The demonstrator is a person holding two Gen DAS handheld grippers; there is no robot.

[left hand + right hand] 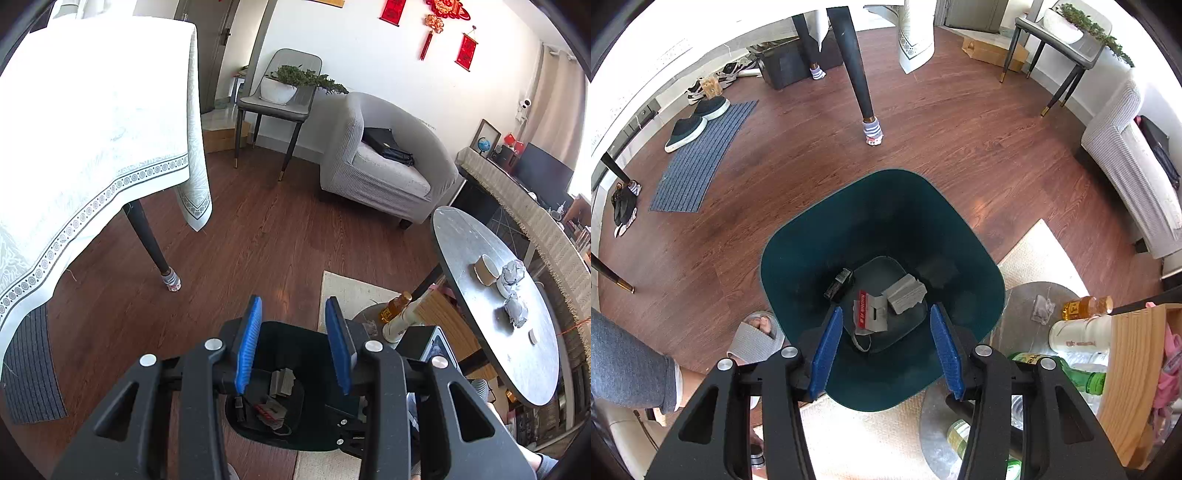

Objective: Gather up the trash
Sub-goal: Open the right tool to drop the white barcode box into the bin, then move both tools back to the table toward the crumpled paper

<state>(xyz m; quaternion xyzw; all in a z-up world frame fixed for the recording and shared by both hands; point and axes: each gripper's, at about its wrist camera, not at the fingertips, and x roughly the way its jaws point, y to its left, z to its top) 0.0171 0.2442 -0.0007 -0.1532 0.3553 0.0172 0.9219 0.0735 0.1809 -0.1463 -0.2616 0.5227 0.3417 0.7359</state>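
A dark green trash bin (812, 240) stands on the wood floor, and I look almost straight down into it. At its bottom lie a grey folded carton (905, 293), a red and white wrapper (868, 314) and a small black item (838, 284). My right gripper (886, 312) hangs open over the bin with nothing between its blue pads. My left gripper (294, 306) is open and empty too, above the same bin (291, 343). On the round dark table (480, 240) to the right sit two crumpled paper balls (513, 273) (517, 312) and a brown paper cup (485, 271).
A low round side table (1023, 306) with several bottles (1078, 334) stands right beside the bin. A person's foot in a grey slipper (757, 336) is at the bin's left. A cloth-covered table (92, 129), its leg (857, 74), a grey armchair (388, 166) and a cream rug (1045, 254) surround the floor.
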